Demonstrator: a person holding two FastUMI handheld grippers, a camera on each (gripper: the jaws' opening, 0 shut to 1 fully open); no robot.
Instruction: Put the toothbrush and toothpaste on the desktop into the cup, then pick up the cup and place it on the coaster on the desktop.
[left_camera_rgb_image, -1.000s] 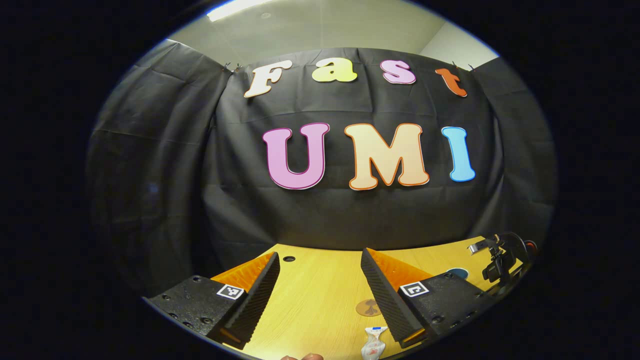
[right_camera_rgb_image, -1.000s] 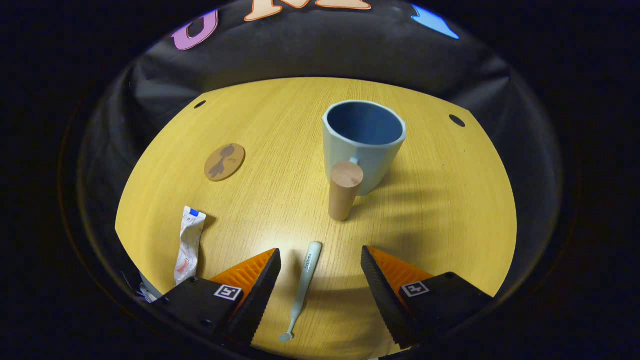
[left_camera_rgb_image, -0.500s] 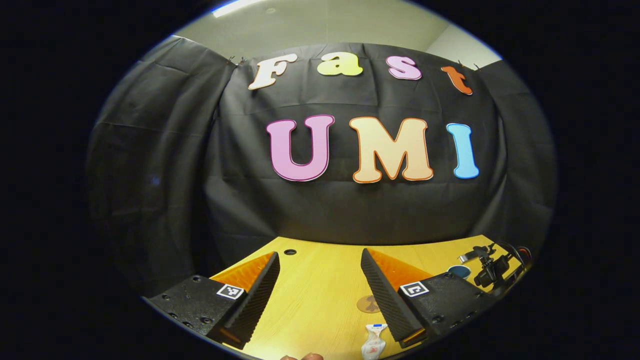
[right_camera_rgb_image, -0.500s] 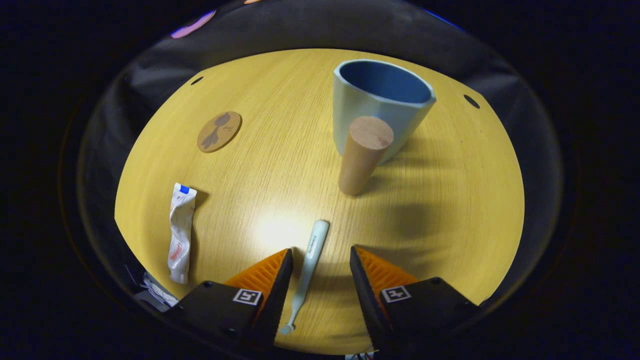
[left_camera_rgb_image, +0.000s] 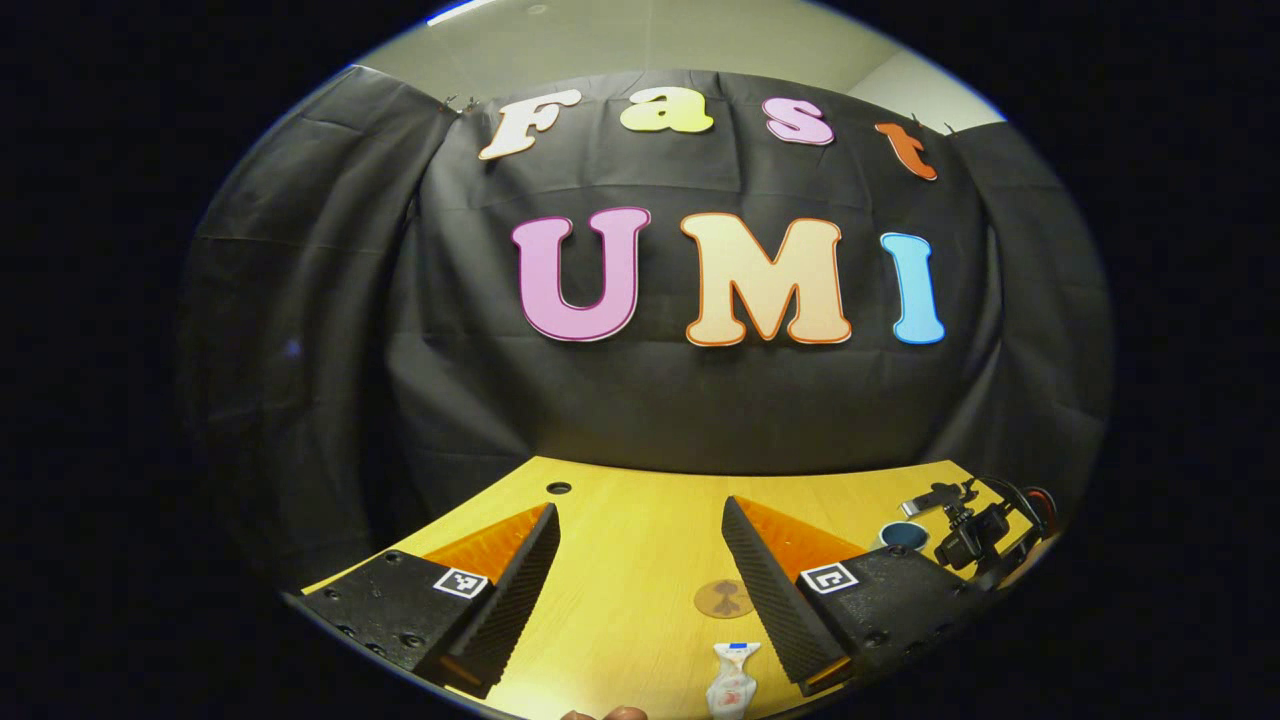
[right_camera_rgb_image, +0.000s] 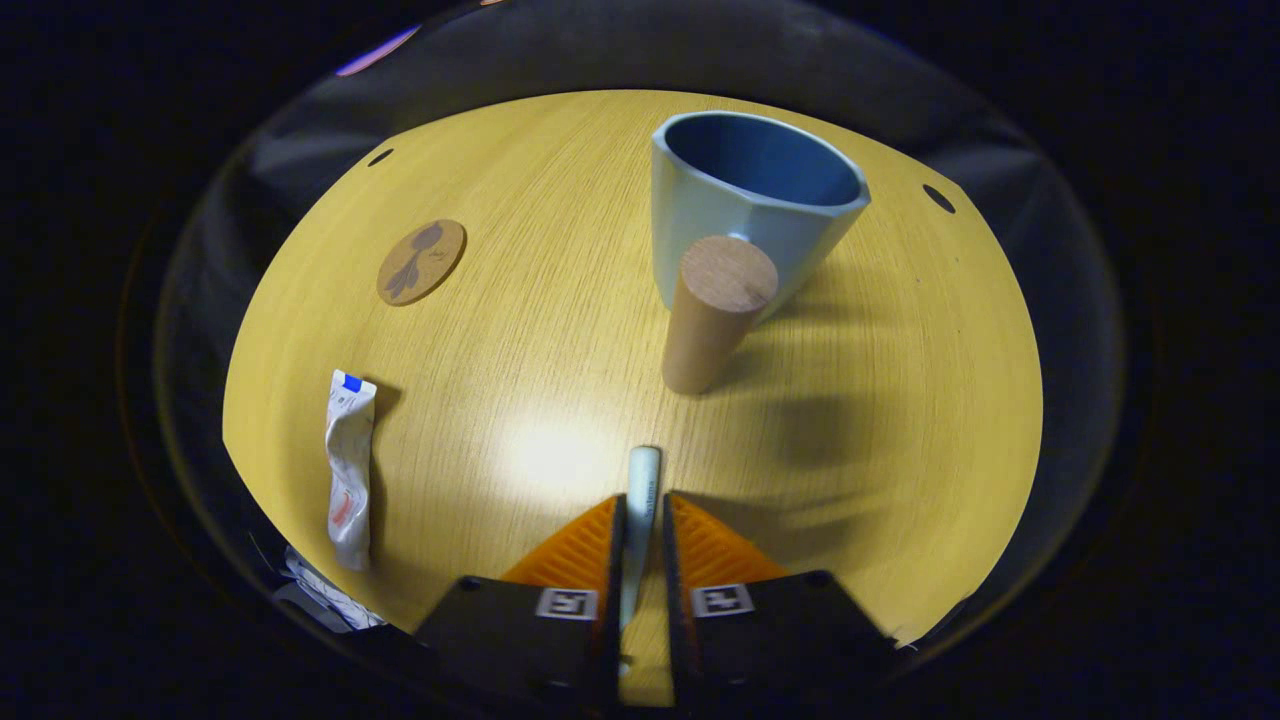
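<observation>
the toothbrush (right_camera_rgb_image: 640, 480) is clamped between both fingers of the right hand-held gripper (right_camera_rgb_image: 640, 520), low over the tabletop (right_camera_rgb_image: 900, 400). the left hand-held gripper (left_camera_rgb_image: 640, 560) is held spread and unloaded. the toothpaste (right_camera_rgb_image: 348, 470) is laid flat, well apart from the cup (right_camera_rgb_image: 750, 200) and coaster (right_camera_rgb_image: 421, 262).

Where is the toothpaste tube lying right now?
In the right gripper view the toothpaste lies flat near the desk's left edge, below the round coaster and well left of the toothbrush.
</observation>
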